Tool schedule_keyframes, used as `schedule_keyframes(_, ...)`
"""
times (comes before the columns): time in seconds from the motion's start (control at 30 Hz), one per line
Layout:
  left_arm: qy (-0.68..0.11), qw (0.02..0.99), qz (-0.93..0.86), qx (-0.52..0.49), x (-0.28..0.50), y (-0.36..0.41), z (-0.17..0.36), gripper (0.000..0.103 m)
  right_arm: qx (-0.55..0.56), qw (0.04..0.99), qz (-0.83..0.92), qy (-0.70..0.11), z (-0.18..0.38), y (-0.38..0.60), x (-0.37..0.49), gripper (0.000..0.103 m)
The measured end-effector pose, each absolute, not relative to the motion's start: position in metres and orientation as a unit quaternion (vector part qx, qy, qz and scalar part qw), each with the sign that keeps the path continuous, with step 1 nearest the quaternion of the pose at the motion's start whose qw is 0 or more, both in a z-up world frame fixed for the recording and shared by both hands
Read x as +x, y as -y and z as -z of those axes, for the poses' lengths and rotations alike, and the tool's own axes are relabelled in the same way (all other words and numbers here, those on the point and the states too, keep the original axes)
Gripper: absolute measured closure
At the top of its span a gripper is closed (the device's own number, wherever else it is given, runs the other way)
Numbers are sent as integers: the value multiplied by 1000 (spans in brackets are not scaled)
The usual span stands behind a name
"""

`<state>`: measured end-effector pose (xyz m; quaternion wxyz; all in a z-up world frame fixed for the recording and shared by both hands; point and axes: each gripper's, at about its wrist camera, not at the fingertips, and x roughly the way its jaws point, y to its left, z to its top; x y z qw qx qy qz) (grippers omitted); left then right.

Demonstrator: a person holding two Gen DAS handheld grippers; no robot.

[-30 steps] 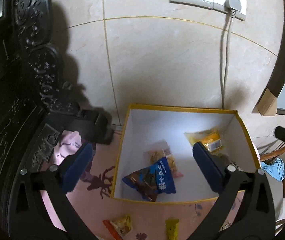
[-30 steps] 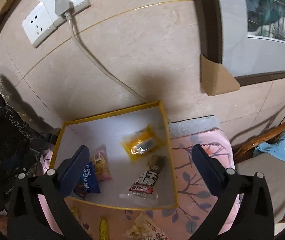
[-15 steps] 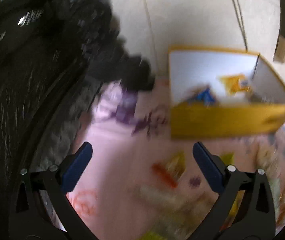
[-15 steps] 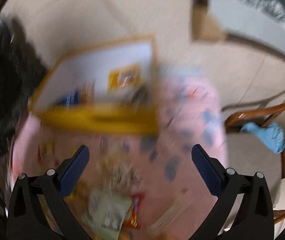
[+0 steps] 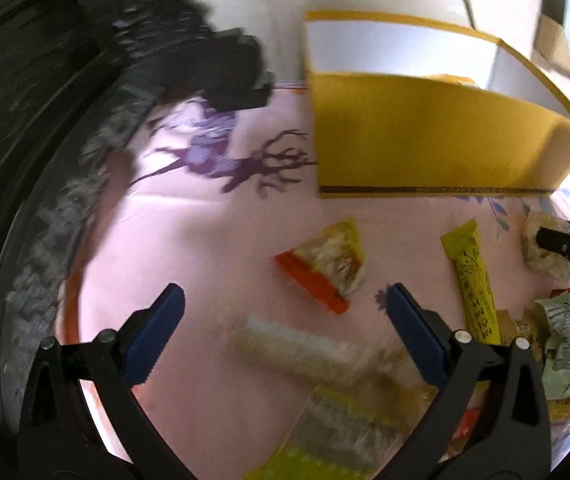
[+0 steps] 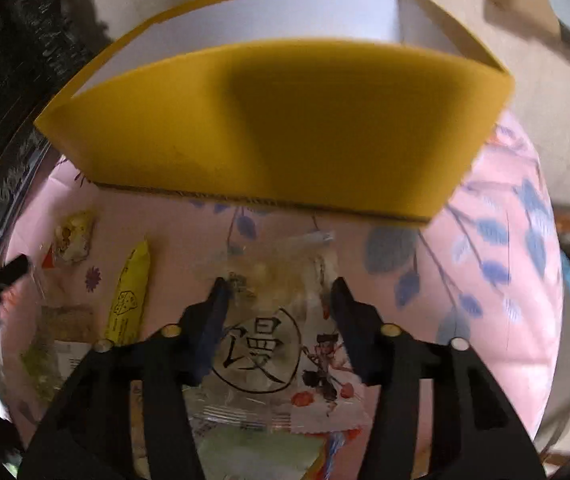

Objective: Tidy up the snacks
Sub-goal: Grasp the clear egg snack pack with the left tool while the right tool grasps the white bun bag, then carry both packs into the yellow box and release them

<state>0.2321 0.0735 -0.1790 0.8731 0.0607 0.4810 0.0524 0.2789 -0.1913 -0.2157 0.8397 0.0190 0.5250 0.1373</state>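
A yellow box with a white inside [image 5: 425,132] stands at the back of a pink cloth; it also fills the top of the right wrist view [image 6: 285,128]. My left gripper [image 5: 281,320] is open and empty above loose snacks: an orange-edged packet [image 5: 325,268], a yellow bar [image 5: 475,280] and a long pale pack [image 5: 309,348]. My right gripper [image 6: 277,292] is partly closed, its fingers on either side of a clear bag with a circled black character [image 6: 269,344]. Whether they press on the bag is unclear.
Dark carved furniture [image 5: 25,120] lines the left side. A pile of green and clear wrappers [image 5: 561,344] lies at the right. In the right wrist view a yellow bar [image 6: 129,296] and a small packet [image 6: 71,236] lie on the left. A tiled wall is behind the box.
Both grippers have dropped from above the box down to the snacks in front of it. The right gripper's fingers have narrowed around the clear bag.
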Motion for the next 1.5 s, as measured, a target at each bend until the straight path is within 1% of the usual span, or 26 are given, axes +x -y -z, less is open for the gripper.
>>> schedule_keyframes(0.1,-501,856,-49,116,251,-62,197,2,7,839,-139,-526,213,192,272,62)
schedule_keyframes(0.17,-504,853,-32,128,258,-58,202,2,11,839,-132,-527,209,199,264,65)
schedule_keyframes(0.27,-509,847,-18,150,269,-52,212,2,31,841,-129,-525,203,212,254,66)
schedule_keyframes(0.33,-533,831,-5,160,277,-50,224,2,40,842,-126,-522,199,220,250,66)
schedule_keyframes(0.4,-538,830,1,149,278,-53,230,5,49,846,-126,-516,192,228,244,69)
schedule_keyframes(0.43,-535,833,1,137,277,-57,230,9,53,847,-127,-514,190,231,243,70)
schedule_keyframes(0.47,-537,835,9,119,276,-61,230,13,60,848,-128,-510,185,237,238,77)
schedule_keyframes(0.5,-541,836,24,95,275,-65,229,23,64,849,-129,-508,181,239,237,78)
schedule_keyframes(0.53,-545,835,34,75,276,-67,229,31,67,851,-129,-505,179,242,234,78)
schedule_keyframes(0.6,-553,831,47,36,277,-75,231,34,69,856,-125,-496,172,249,229,78)
schedule_keyframes(0.67,-543,837,51,40,276,-77,229,50,72,859,-125,-491,166,246,223,78)
schedule_keyframes(0.7,-545,836,55,41,275,-76,228,54,73,859,-127,-490,163,246,223,78)
schedule_keyframes(0.77,-547,834,57,38,273,-75,226,56,71,859,-135,-488,160,244,218,78)
schedule_keyframes(0.83,-549,833,57,33,269,-75,225,57,63,856,-136,-494,163,239,219,73)
schedule_keyframes(0.87,-551,832,59,28,267,-75,224,58,59,856,-127,-497,167,239,219,57)
schedule_keyframes(0.9,-551,832,62,20,264,-76,222,58,55,857,-111,-501,170,241,219,27)
schedule_keyframes(0.93,-551,832,61,9,261,-79,219,58,51,858,-88,-504,173,245,220,18)
schedule_keyframes(0.97,-550,833,58,2,258,-80,217,59,42,861,-72,-502,175,247,220,5)
schedule_keyframes(1.0,-546,836,56,-9,255,-82,213,59,26,865,-66,-497,176,245,221,2)
schedule_keyframes(1.07,-537,841,61,-35,251,-85,205,59,-2,866,-79,-494,183,235,224,2)
schedule_keyframes(1.17,-533,843,62,-38,247,-82,196,59,-6,858,-80,-508,204,224,237,2)
schedule_keyframes(1.23,-522,849,70,-40,241,-77,186,59,17,847,-75,-526,221,223,245,5)
schedule_keyframes(1.27,-518,851,73,-41,238,-74,181,59,24,840,-74,-536,227,223,246,31)
schedule_keyframes(1.3,-514,854,76,-41,234,-71,176,59,23,834,-72,-546,232,221,245,43)
schedule_keyframes(1.37,-507,857,85,-38,233,-66,170,59,-6,842,-64,-536,230,216,236,49)
schedule_keyframes(1.5,-510,856,80,-34,236,-60,171,59,4,848,-58,-526,215,223,222,57)
